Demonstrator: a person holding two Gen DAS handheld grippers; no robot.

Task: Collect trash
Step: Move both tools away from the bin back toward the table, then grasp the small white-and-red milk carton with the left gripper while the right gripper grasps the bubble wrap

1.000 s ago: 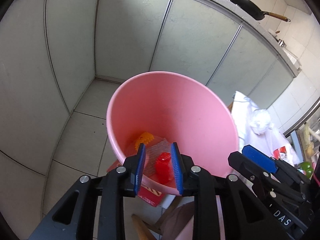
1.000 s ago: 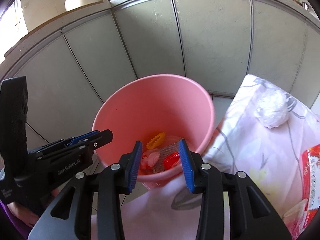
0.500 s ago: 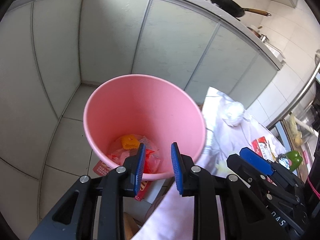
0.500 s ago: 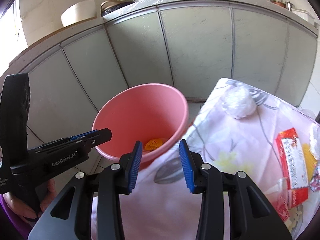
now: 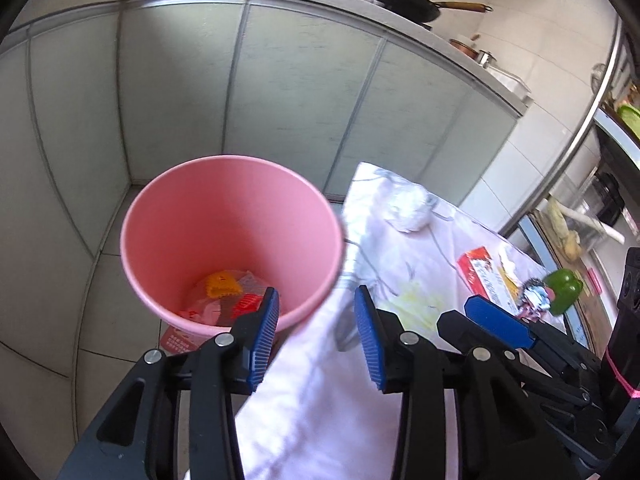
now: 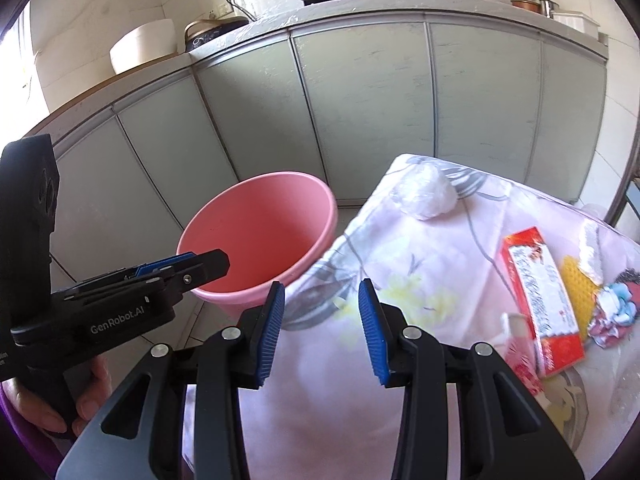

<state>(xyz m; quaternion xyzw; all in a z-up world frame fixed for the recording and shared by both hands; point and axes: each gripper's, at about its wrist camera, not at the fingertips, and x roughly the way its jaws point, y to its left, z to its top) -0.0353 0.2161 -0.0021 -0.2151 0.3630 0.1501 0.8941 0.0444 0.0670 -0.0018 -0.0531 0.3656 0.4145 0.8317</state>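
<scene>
Kitchen cabinets (image 6: 360, 100) behind floral-cloth table (image 6: 400, 264) w/ trash; both jaws apart, empty.

The left claw (image 5: 316, 334) points forward and downward, its two blue-padded fingers (image 5: 264, 336) standing apart with nothing between them; its jaws have just been opening. The right claw (image 6: 320, 330) is angled down the same way, its jaws parted and nothing held between them. The two claws sit side by side, close together. A hand (image 6: 86, 394) grips the handle of the left claw from below.
</scene>
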